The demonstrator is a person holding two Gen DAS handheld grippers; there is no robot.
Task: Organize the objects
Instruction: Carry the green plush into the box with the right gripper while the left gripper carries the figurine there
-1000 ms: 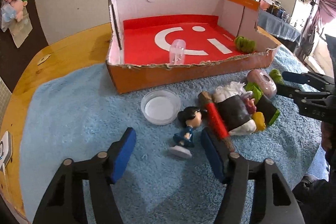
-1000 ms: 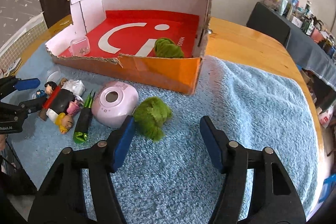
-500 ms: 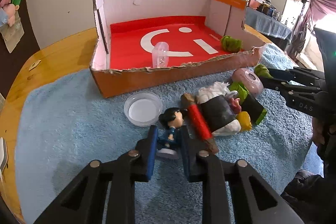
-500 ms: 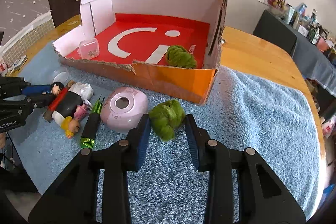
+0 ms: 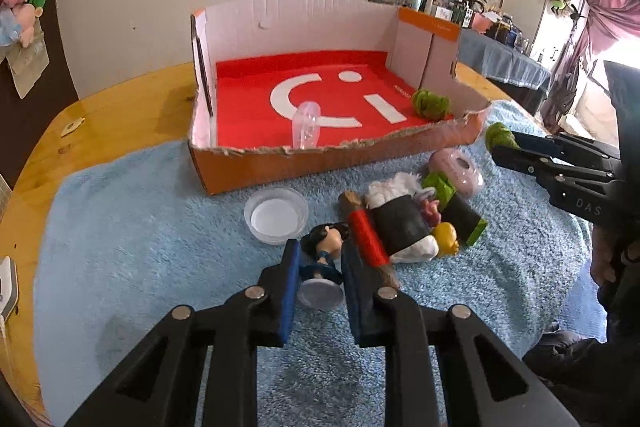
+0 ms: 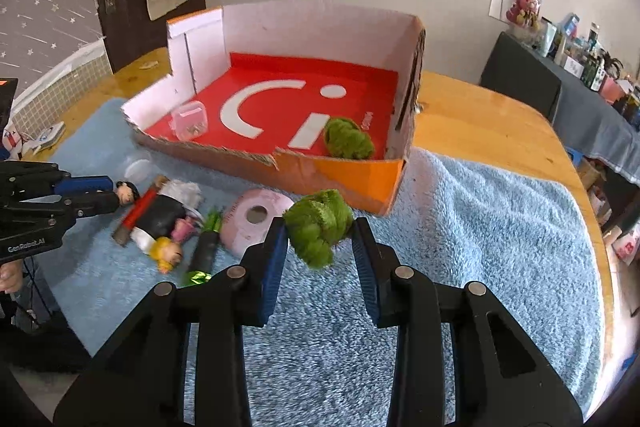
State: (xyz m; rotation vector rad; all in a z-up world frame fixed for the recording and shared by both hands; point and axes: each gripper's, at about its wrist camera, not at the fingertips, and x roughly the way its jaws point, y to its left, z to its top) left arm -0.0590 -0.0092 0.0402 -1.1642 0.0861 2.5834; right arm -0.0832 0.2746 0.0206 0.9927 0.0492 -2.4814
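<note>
While the left tool [image 5: 317, 269] is pinched on a small dark-haired figurine [image 5: 323, 255], whose round base rests on the blue towel [image 5: 140, 247], the green fuzzy ball [image 6: 318, 225] is clamped between the blue pads of the right tool [image 6: 320, 247], clear of the towel. Ahead of both tools the cardboard box [image 6: 352, 171] is seen, with a second green ball [image 6: 347, 139] inside.
</note>
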